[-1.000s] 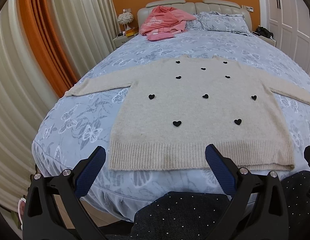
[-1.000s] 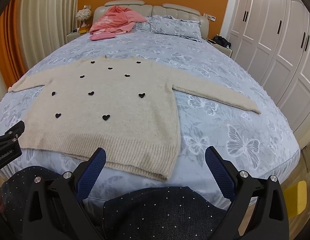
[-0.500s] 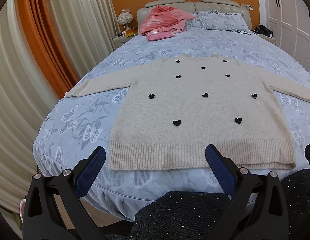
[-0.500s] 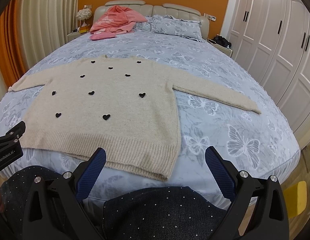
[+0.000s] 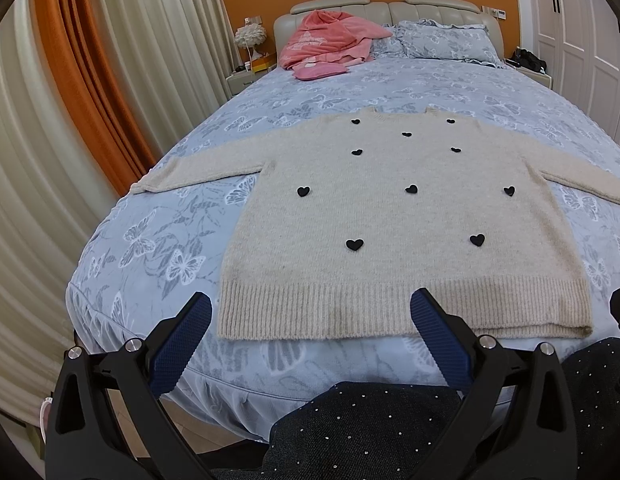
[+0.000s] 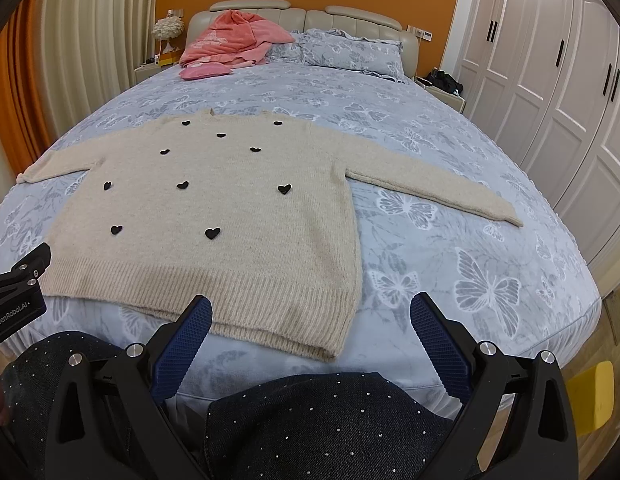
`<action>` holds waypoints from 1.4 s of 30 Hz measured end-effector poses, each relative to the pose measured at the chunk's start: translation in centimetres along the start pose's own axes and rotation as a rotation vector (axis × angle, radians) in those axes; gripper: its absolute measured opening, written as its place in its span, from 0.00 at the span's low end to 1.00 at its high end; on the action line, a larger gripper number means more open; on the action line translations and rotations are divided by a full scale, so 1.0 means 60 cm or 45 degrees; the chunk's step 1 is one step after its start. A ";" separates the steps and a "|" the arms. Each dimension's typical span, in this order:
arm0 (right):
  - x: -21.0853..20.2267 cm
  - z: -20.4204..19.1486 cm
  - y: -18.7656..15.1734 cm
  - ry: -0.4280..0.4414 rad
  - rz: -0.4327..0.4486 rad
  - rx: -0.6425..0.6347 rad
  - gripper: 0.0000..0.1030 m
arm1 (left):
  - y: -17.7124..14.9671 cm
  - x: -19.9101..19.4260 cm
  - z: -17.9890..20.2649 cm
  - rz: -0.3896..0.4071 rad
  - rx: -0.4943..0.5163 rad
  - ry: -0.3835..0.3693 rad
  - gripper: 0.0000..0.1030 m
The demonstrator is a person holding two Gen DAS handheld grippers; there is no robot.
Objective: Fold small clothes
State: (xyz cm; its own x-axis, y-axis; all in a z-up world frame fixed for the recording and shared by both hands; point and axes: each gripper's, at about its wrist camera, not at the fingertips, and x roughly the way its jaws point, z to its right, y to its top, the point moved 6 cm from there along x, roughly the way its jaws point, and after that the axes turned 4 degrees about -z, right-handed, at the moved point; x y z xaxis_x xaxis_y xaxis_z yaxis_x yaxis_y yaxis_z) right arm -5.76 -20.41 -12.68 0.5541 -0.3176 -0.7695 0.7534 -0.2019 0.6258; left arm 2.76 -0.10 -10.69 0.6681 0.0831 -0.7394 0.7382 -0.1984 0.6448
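One wide bed (image 5: 294, 92) with a blue butterfly cover fills the space ahead of both claws, and nothing on it has shifted since a second ago. Flat on it, sleeves spread, lies the cream sweater (image 5: 398, 216) with black hearts, its ribbed hem just beyond the fingertips. The left gripper (image 5: 310, 320) and right gripper (image 6: 310, 320) stay spread wide, empty, over dark dotted trousers (image 6: 318, 420).

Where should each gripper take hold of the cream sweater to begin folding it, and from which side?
Grip the sleeve cuffs. The cream sweater lies flat, face up, both sleeves spread outward. The right gripper, open, could pinch the right cuff from its outer end; the left gripper, also open, the left cuff.
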 end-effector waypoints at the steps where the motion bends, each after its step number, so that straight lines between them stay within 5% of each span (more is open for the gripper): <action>1: 0.000 0.000 0.000 0.000 0.000 0.000 0.95 | 0.000 0.001 0.000 0.000 0.001 0.000 0.95; 10: 0.004 0.002 -0.001 0.023 -0.024 0.022 0.95 | -0.004 0.002 -0.004 -0.008 -0.001 -0.002 0.95; 15: 0.023 0.052 0.007 0.187 -0.091 0.238 0.95 | -0.003 0.008 -0.020 -0.039 -0.055 -0.037 0.95; 25: 0.209 0.378 0.107 0.014 -0.195 0.604 0.95 | 0.029 0.041 -0.018 -0.132 -0.190 -0.097 0.95; 32: 0.377 0.595 0.136 0.055 -0.278 1.079 0.73 | 0.064 0.084 0.051 -0.181 -0.117 -0.099 0.95; 42: 0.494 0.686 0.143 -0.010 -0.286 1.213 0.65 | 0.063 0.130 0.101 -0.249 -0.015 -0.099 0.95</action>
State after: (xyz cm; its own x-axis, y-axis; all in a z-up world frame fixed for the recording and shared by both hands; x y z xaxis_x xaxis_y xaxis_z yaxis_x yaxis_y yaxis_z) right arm 2.56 -69.68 -24.92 0.4279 -0.1855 -0.8846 0.2377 -0.9211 0.3082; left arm 10.17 -6.13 -15.20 0.5031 0.0434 -0.8632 0.8546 -0.1741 0.4893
